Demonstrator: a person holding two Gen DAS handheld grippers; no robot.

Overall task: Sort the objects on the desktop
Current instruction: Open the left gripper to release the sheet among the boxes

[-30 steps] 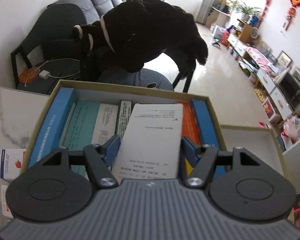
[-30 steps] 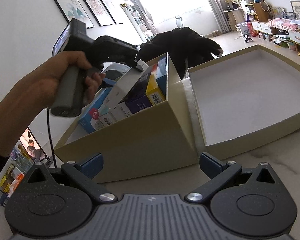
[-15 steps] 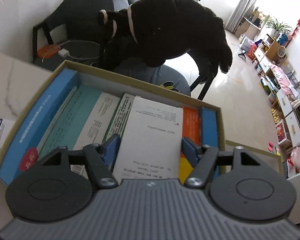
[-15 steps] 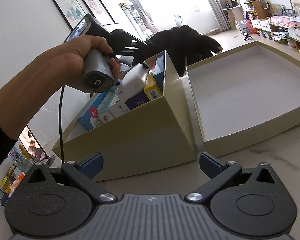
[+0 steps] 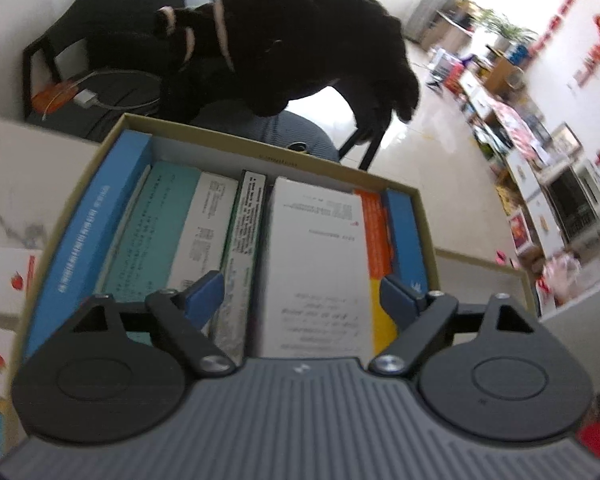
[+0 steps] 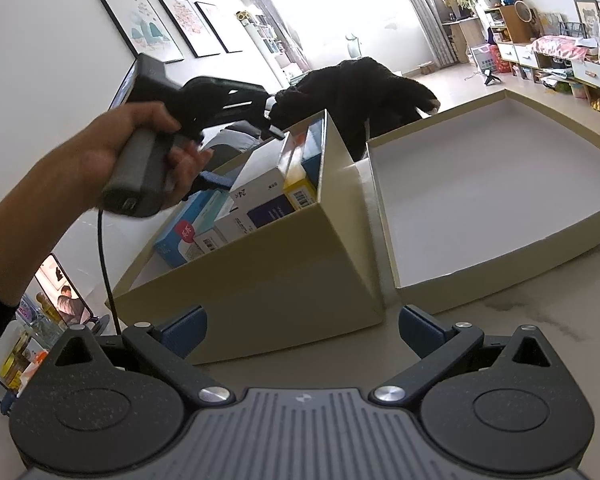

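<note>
The left gripper [image 5: 302,294] hung over the cardboard box [image 5: 260,152] with its jaws spread, gripping nothing; the white carton [image 5: 318,264] stood upright among the packed cartons, between the fingers but apart from them. The left hand [image 6: 140,160] gripped the handle. The right gripper [image 6: 302,326] rested open near the box wall.

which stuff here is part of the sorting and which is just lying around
Job in hand:
- white box
- tan storage box
- left hand-held gripper
- lid

Lying about:
- black garment
- framed pictures
- charger
</note>
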